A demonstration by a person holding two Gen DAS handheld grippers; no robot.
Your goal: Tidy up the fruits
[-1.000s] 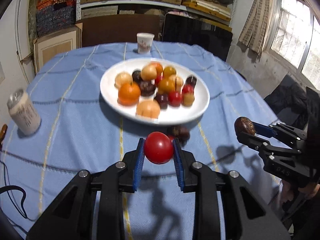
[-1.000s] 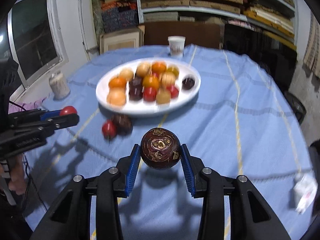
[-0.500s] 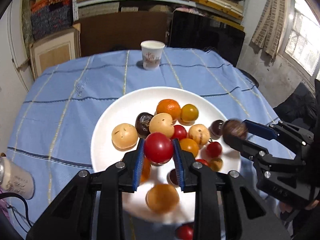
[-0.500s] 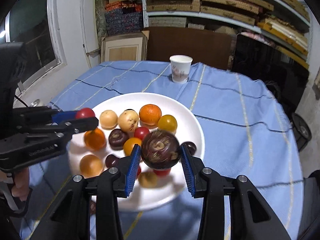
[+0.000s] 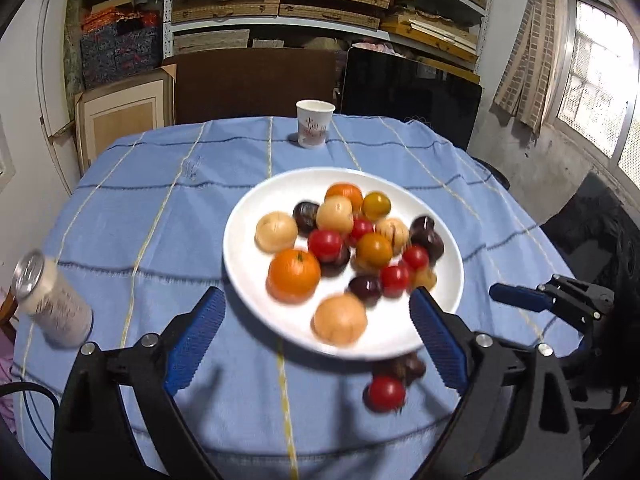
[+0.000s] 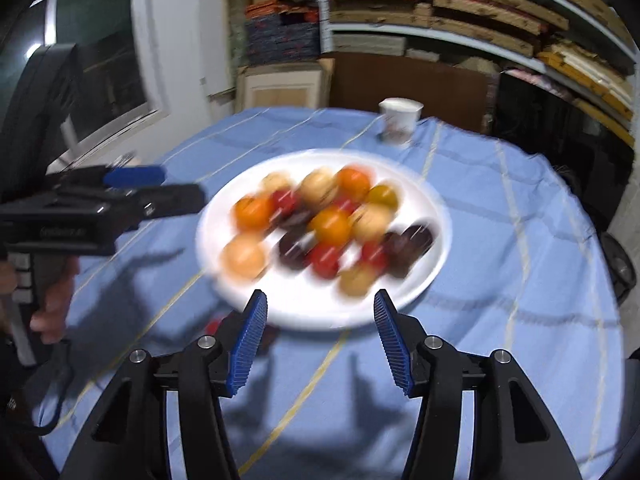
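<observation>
A round white plate (image 5: 248, 264), smooth and glossy, sits on a counter draped in a woven blue cloth (image 5: 160, 216) crossed by pale yellow and dark blue lines. Heaped on it are small round fruits: a dimpled orange (image 5: 294, 276), pale tan globes, shiny red ones and dark purple-brown ones, packed so that they touch each other. Two more lie off the plate on the cloth, just beside its near rim: a glossy red fruit (image 5: 386, 393) and a dark one (image 5: 402, 365) behind it, touching or nearly so.

The left gripper (image 5: 316, 336), black with ribbed blue pads, hovers over the plate's near edge, its jaws having just swung wide apart with nothing between them. The right gripper (image 6: 320, 340), of the same build, has also just been opening; its jaws stand moderately apart and empty, in front of the plate's near rim. In the right wrist view the plate and fruits are smeared by motion blur.

A white paper cup (image 5: 315, 129) with red print stands upright at the far end of the counter, well apart from the plate. A pale cylindrical can (image 5: 52, 304) with a metal top stands on the cloth well to the plate's left.
</observation>
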